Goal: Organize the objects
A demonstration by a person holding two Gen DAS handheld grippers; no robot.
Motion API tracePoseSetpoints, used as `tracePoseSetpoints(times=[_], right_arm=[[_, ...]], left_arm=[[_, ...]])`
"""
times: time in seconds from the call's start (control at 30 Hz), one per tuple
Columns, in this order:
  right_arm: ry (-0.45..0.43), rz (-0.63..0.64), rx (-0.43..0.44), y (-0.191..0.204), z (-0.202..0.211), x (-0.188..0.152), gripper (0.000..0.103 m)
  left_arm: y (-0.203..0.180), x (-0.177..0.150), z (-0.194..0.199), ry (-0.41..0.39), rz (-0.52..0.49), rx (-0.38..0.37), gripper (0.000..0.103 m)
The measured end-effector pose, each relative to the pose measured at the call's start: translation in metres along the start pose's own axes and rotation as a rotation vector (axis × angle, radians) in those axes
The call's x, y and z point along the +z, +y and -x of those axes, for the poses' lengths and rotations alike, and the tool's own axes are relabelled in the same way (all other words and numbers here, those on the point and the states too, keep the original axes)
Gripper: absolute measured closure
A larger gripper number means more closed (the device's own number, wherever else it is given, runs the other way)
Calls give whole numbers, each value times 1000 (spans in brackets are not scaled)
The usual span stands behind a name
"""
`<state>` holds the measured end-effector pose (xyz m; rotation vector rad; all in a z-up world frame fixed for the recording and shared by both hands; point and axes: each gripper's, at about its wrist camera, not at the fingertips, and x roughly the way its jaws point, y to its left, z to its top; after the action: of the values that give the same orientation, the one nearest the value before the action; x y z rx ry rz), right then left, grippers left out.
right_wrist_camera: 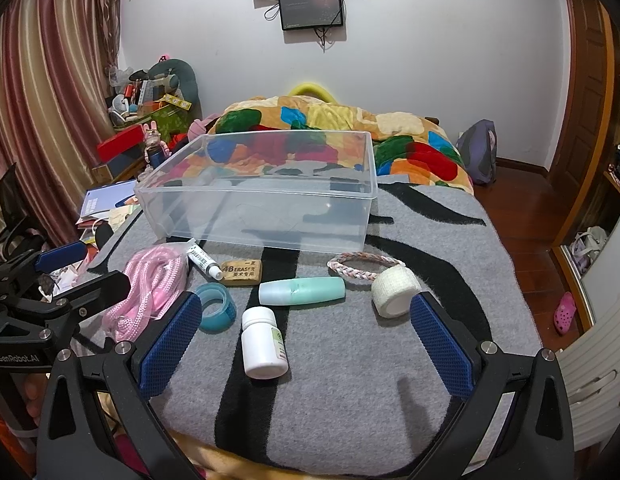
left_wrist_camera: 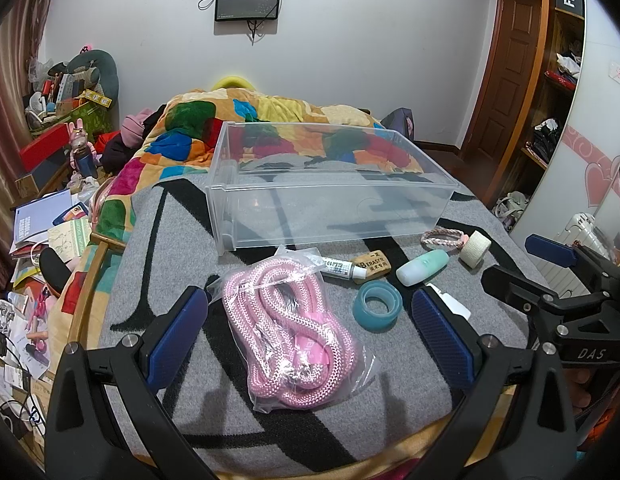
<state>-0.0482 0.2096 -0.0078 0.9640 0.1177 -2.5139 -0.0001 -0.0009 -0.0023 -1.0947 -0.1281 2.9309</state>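
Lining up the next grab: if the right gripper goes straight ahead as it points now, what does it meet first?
Likely the white pill bottle, lying between the open right gripper fingers; beyond it, the mint tube.

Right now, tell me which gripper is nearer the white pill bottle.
Right. The right gripper has the white pill bottle lying between its open fingers; the left gripper is open over the bagged pink rope, farther left.

1 clear bin, 1 rope bag, 1 tape roll, 1 btl

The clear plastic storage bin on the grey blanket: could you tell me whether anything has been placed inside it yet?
No, the clear plastic storage bin holds nothing; only the blanket pattern shows through its floor and walls.
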Motion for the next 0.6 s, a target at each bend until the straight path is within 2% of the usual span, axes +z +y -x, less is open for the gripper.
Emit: tracePoseSetpoints(times=[0.6], right_arm=[[2, -1, 2, 0, 0, 0, 0]], left_arm=[[1, -2, 1, -6, 5, -4, 0]])
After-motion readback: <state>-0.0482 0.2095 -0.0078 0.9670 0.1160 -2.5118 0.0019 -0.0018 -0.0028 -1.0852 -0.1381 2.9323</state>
